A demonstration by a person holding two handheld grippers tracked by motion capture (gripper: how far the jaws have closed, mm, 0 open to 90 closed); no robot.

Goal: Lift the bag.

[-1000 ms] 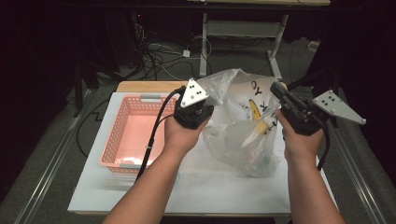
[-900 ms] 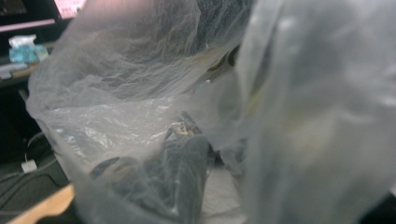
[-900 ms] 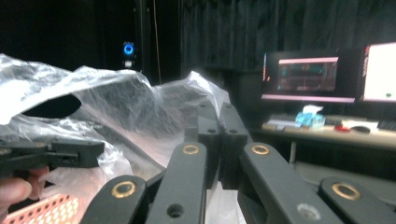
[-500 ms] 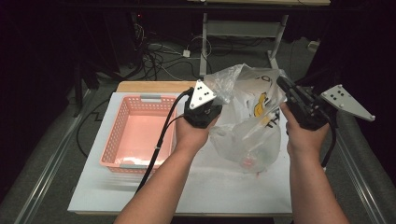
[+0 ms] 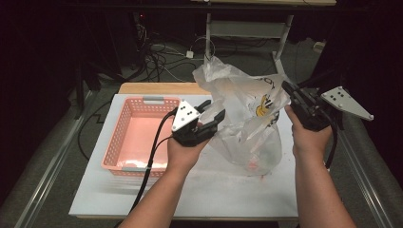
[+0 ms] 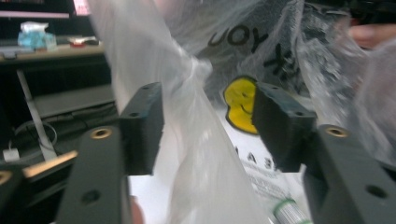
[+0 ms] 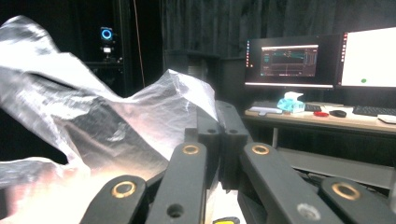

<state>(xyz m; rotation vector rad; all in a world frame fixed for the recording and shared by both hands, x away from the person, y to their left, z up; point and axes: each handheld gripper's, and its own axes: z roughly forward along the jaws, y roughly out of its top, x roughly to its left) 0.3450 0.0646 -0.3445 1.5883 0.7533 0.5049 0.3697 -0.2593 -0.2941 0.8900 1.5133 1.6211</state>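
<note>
Bag (image 5: 247, 118) of clear, crinkled plastic stands on the white tabletop (image 5: 214, 190) just right of the pink basket (image 5: 138, 137), its upper edge pulled up and to the right. The high view shows the left hand-held gripper (image 5: 211, 114) at the bag's left side, between bag and basket, and the right hand-held gripper (image 5: 292, 92) at the bag's upper right edge. The left gripper view adds what that view cannot: its jaws stand spread, having just been opening, with a twisted fold of film hanging loose between them and not pressed by either pad; behind the film it shows a yellow smiley print (image 6: 240, 102), dark lettering, and the capped end of a marker (image 6: 289, 212) low inside the bag. The right gripper view shows its jaws pressed together, pinching the bag's film, which rises in a crumpled sheet to the left; beyond it stand monitors (image 7: 289, 60) on a desk.
</note>
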